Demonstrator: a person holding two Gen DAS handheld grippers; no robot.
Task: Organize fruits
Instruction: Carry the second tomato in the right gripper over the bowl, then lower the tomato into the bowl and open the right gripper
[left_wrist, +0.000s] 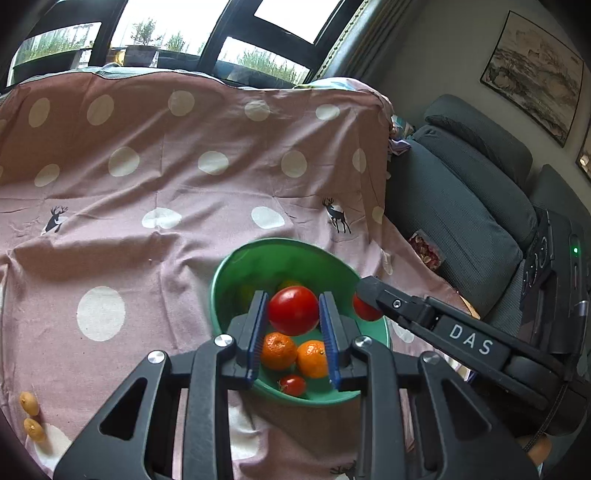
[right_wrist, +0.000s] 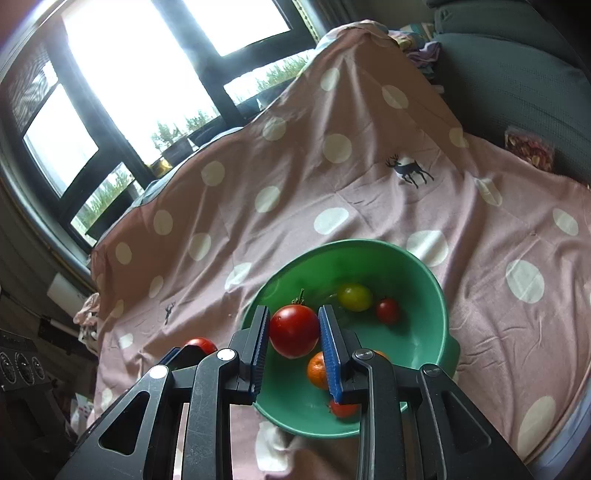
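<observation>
The cloth (left_wrist: 147, 192) over the table is a matt woven cotton-like fabric, creased, with printed dots; the bowl (left_wrist: 236, 266) looks like smooth plastic with a soft shine; the big tomato (left_wrist: 293, 310) in the left gripper (left_wrist: 293, 314) has a glossy, smooth skin, and the tomato (right_wrist: 293, 331) in the right gripper (right_wrist: 293, 332) is glossy too; the mandarins (left_wrist: 279, 350) have a dimpled, slightly rough peel; both grippers are matt black plastic with bright metal screws, and their blue pads (right_wrist: 332, 354) look ribbed and rubbery; the sofa (left_wrist: 461, 206) is a coarse, matt textile.
</observation>
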